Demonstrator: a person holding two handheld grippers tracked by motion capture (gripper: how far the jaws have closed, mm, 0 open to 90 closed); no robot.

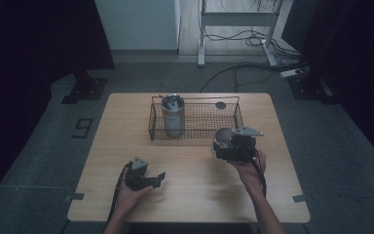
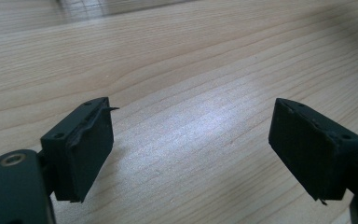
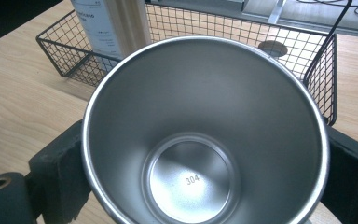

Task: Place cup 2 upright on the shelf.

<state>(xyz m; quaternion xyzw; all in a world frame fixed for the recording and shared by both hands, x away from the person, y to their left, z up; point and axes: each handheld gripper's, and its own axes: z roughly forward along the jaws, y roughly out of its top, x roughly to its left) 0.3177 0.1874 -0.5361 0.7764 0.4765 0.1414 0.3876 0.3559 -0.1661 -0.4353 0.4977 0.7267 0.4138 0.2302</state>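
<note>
Figure. Right gripper (image 1: 234, 146) grasping a steel cup (image 3: 205, 135), one jaw pressed on each side of the cup's wall, held just in front of the near-right corner of the wire basket (image 1: 231, 127) on the wooden table (image 1: 195, 195). In the right gripper view the cup's mouth faces the camera and its flat bottom faces away; its long axis, from rim to base, runs along the jaws and appears tilted rather than upright.

The basket already holds a tall canister (image 1: 173, 117) at its left end and a small dark disc (image 1: 220, 105) near its far-right corner, which leaves the middle and right of the mesh floor free.

The step in hand appears to be placing the cup in the basket. To do it well, lift the cup clear of the near rim, carry it over the free right half, well apart from the canister, turn it so the base meets the mesh flat, and only then let go.

Left gripper (image 1: 148, 179) rests low over the near-left part of the table, its jaws apart and nothing between them.
</note>
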